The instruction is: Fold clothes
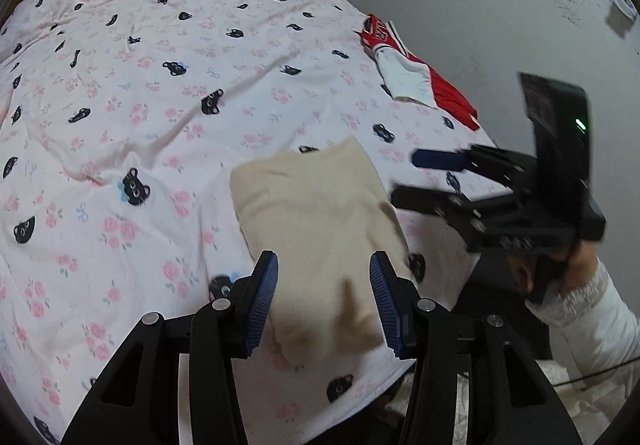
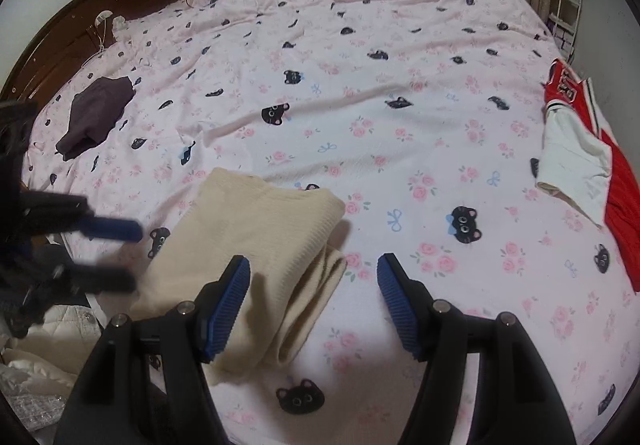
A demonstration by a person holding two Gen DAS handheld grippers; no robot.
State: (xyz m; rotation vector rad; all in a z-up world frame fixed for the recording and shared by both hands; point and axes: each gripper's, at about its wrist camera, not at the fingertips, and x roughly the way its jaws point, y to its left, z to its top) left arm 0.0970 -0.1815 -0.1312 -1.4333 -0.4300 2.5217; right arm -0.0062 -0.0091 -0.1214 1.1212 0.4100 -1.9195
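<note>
Cream knit fabric, a garment [image 1: 316,229] already folded into a compact oblong, lies on the bed [image 1: 160,85] directly ahead of and below both tools. The left hand-held gripper [image 1: 324,297] hangs over the near end of the fold with its blue pads parted and nothing between them but air; the cloth sits under the gap, not pinched. The right hand-held gripper [image 2: 314,305] is likewise open and empty, its left pad over the fold's right edge and its right pad over bare quilt. In the left wrist view it shows to the right of the garment, held by a hand [image 1: 552,269] in a white sleeve.

The fold looks close to finished: edges are roughly square, though one layer near the right tool's left pad bulges loosely. To do this step well, I would judge that the loose flap needs tucking or pressing flat before the bundle is lifted or set aside. Both tools should come down on opposite short ends, close on all layers at once, and move together so the stack does not slide apart. Soft ribbed knit will sag, so a shallow bite risks catching only the top layer.

Farther ahead and right of the right tool lies a red and white jersey [image 2: 584,149], unfolded; farther ahead and left sits a dark garment [image 2: 96,113].
</note>
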